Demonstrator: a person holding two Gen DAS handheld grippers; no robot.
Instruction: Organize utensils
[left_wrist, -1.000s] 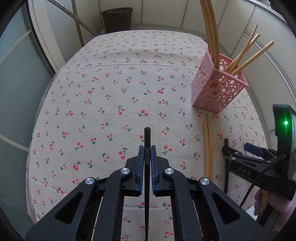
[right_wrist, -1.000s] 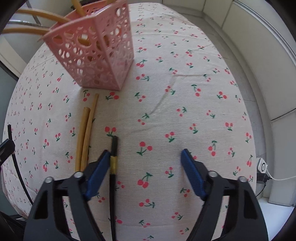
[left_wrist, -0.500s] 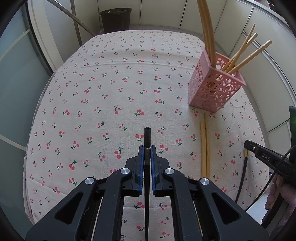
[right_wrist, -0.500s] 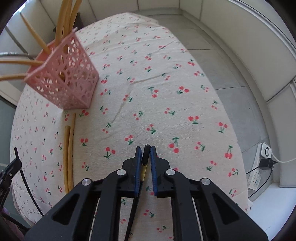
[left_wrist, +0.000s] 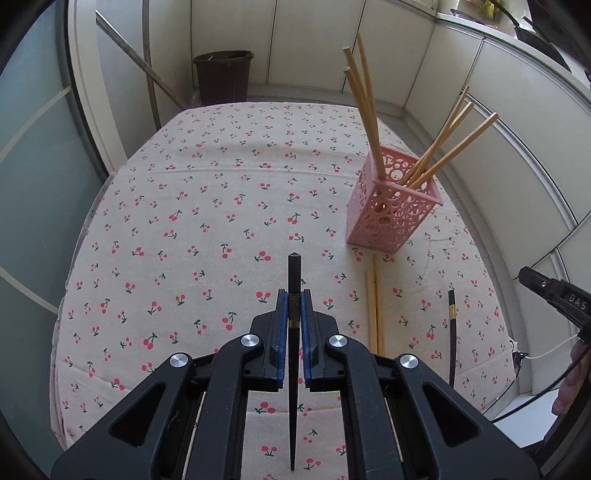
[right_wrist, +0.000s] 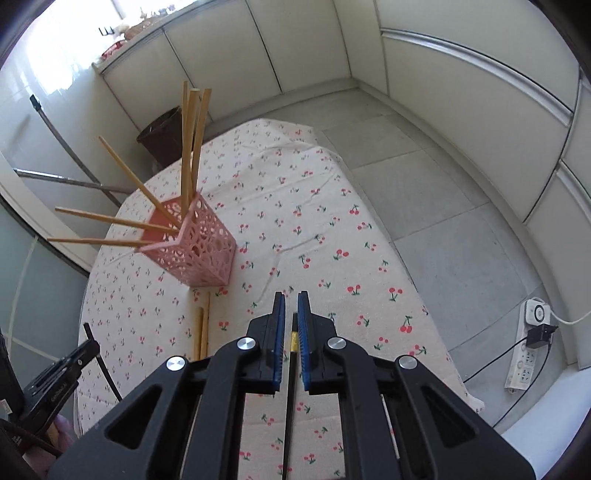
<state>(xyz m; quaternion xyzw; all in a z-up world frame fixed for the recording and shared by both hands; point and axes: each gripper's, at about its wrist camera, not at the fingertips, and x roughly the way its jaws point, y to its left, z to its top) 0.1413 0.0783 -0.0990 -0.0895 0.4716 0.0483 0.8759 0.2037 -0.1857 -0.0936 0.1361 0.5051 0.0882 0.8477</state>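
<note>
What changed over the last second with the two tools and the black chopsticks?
The right tool closed on the black chopstick that lay on the table and lifted it clear. The left tool kept its own black chopstick clamped. The pink holder and two wooden chopsticks on the cloth stayed put.

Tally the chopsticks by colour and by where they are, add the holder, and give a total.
Wooden chopsticks standing in the pink holder: 6
Wooden chopsticks lying on the tablecloth: 2
Black chopsticks, one in the left claw and one in the right claw: 2
Pink holder: 1
Total: 11
</note>
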